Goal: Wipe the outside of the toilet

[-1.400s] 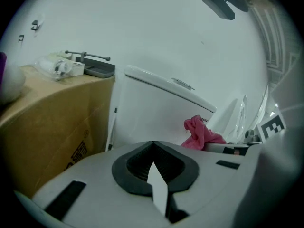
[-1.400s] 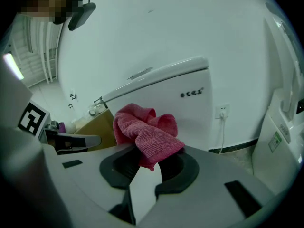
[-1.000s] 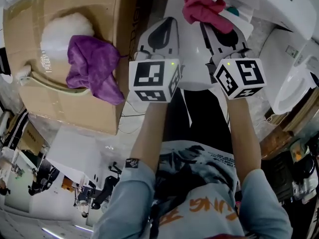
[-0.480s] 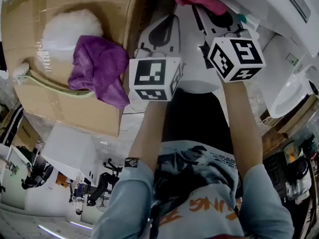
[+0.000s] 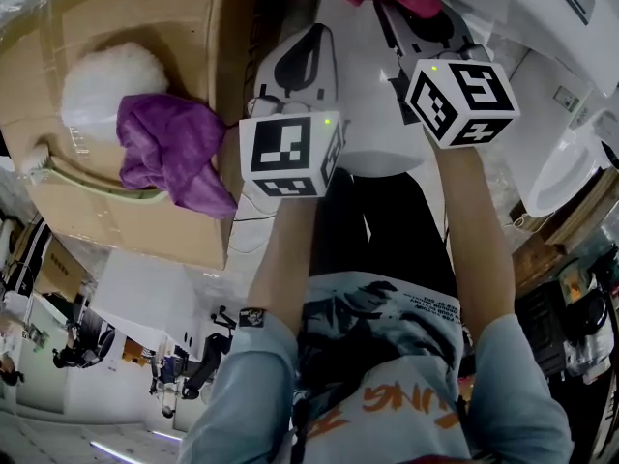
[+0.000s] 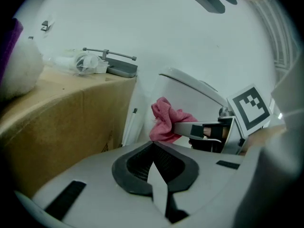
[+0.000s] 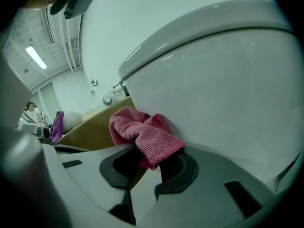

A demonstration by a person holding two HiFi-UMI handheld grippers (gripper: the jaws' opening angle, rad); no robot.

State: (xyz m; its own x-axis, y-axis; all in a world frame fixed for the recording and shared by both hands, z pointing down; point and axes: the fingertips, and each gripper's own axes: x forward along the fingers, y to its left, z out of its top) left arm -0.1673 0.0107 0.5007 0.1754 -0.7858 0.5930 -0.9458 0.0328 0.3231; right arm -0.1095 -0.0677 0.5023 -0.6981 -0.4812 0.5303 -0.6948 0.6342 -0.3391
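While the person stands over it, the big white toilet [image 7: 223,80] fills most of the right gripper view, with its round side bulging out under the closed lid. Next to the toilet, on the person's left, sits a brown cardboard box [image 5: 145,8], and it is almost as wide. The 2 grippers are held out side by side in front of the person, each with a black-and-white marker cube on top. The left gripper [image 6: 152,160] has its tongs pressed together with nothing in them, and it hangs in the air between the box and the toilet, near the box's corner. The right gripper [image 7: 145,167] reaches further ahead and its tongs pinch a cloth. A purple cloth [image 5: 164,148] lies crumpled on top of the box and droops over its edge. A white fluffy ball [image 5: 97,85] sits just beside the purple cloth, touching it. The smallest thing is the pink cloth [image 7: 142,132], bunched up in the right gripper's tongs and pushed right against the toilet's smooth outer side, below the lid.
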